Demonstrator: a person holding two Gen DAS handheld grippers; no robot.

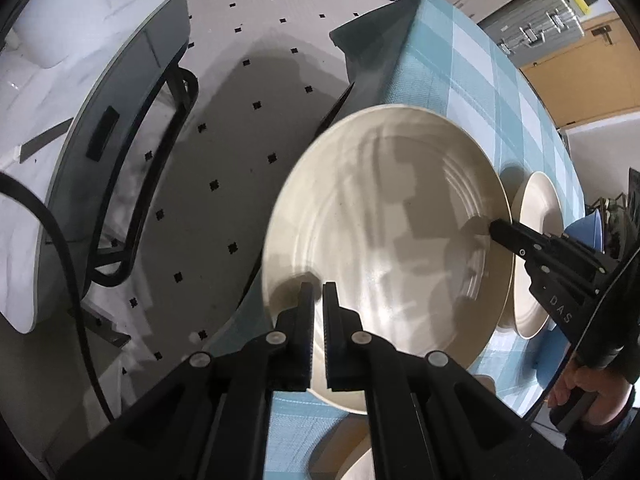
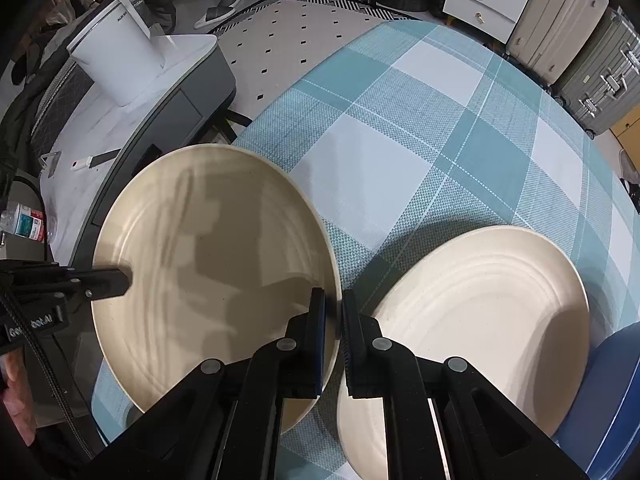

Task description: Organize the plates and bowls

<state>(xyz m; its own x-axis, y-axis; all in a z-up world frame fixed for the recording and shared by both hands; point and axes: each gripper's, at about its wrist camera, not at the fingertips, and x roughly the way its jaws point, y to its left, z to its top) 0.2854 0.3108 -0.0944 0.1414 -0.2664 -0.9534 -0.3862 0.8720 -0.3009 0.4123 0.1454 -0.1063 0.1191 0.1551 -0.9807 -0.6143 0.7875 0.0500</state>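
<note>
Both grippers point steeply down. The left gripper [image 1: 318,286] has its jaws nearly closed, and the right gripper [image 2: 333,294] also, each clamped on a plate rim

I can read little here. The right gripper [image 1: 494,229], seen from the left wrist view, carries the letters "DAS" on its black body. The left gripper [image 2: 127,278], at the right wrist view's left edge, shows a partly hidden mark ending in "AI". The white bucket's [image 2: 116,54] print, far left, is too blurred to read.

Cream ridged plate [image 2: 208,272] tilted at table edge; second cream plate [image 2: 480,308] beside; blue dish [image 2: 612,392] adjacent.
</note>
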